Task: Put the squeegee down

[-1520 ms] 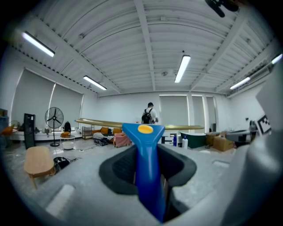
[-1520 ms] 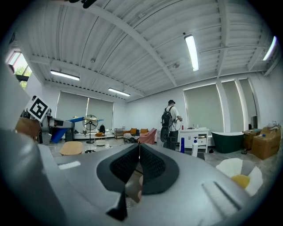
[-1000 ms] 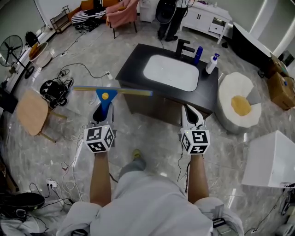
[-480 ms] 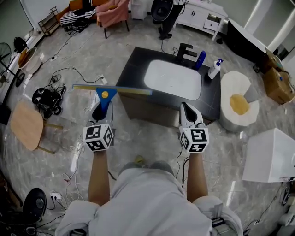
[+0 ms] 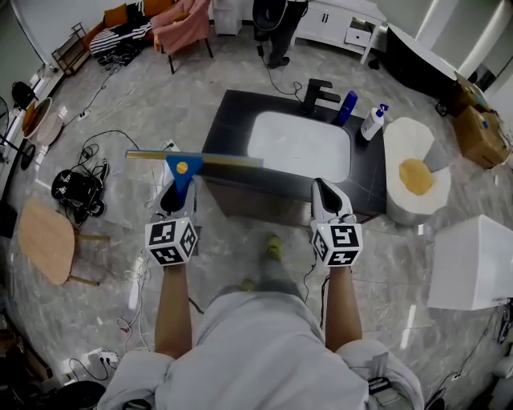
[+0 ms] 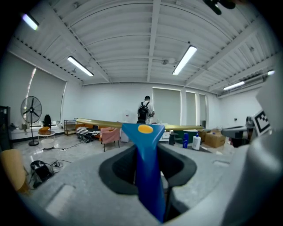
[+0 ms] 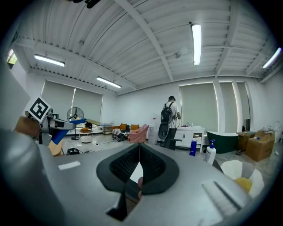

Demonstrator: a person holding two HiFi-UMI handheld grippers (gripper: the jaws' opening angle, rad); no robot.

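The squeegee (image 5: 183,170) has a blue handle and a long yellowish blade held crosswise. My left gripper (image 5: 178,192) is shut on its handle, and the blade hangs in the air just off the front left corner of the black sink counter (image 5: 228,120). In the left gripper view the blue handle (image 6: 148,167) runs up between the jaws of my left gripper (image 6: 148,152), with the blade across the top. My right gripper (image 5: 325,190) hovers at the counter's front edge, shut and empty. In the right gripper view its tips (image 7: 139,150) meet with nothing between them.
The counter holds a white basin (image 5: 300,144), a black faucet (image 5: 319,92), a blue bottle (image 5: 346,108) and a white spray bottle (image 5: 371,122). A white round seat (image 5: 413,176) and a white box (image 5: 473,268) stand right. A wooden stool (image 5: 48,228) and cables lie left. A person (image 5: 276,24) stands behind.
Both grippers have been carried forward with me toward the sink counter, which now lies closer. The stool has slid back to the left. The squeegee stays held the same way.
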